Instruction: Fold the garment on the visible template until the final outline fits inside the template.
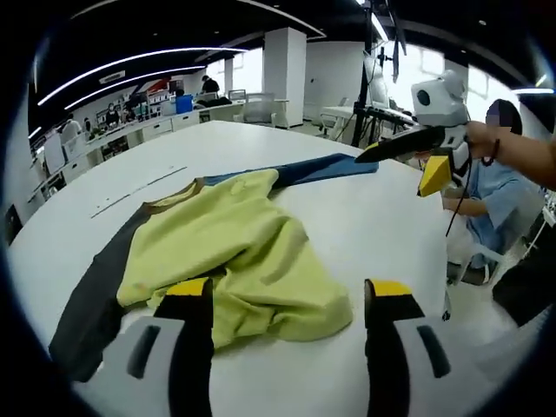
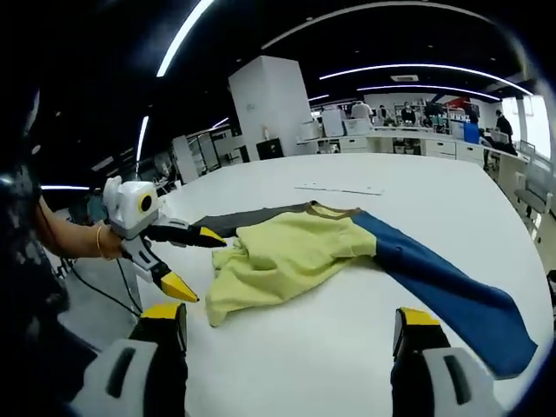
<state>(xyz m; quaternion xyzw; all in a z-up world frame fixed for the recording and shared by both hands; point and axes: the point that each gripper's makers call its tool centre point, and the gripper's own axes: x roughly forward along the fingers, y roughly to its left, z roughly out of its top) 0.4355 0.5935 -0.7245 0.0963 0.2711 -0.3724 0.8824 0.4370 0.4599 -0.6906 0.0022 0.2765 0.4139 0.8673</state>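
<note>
Garment (image 1: 252,252) lay crumpled on the white table (image 1: 382,226), a yellow shirt with one grey sleeve (image 1: 91,304) and one blue sleeve (image 2: 452,291) stretched out to opposite sides. The left gripper (image 1: 287,300) had its jaws wide apart and held nothing, its yellow tips hovering at the shirt's near edge. The right gripper (image 2: 287,321) was likewise spread wide and empty above bare table just short of the shirt. A strip of tape (image 1: 139,189) marked the table beyond the shirt. Desks and people stood well behind.
</note>
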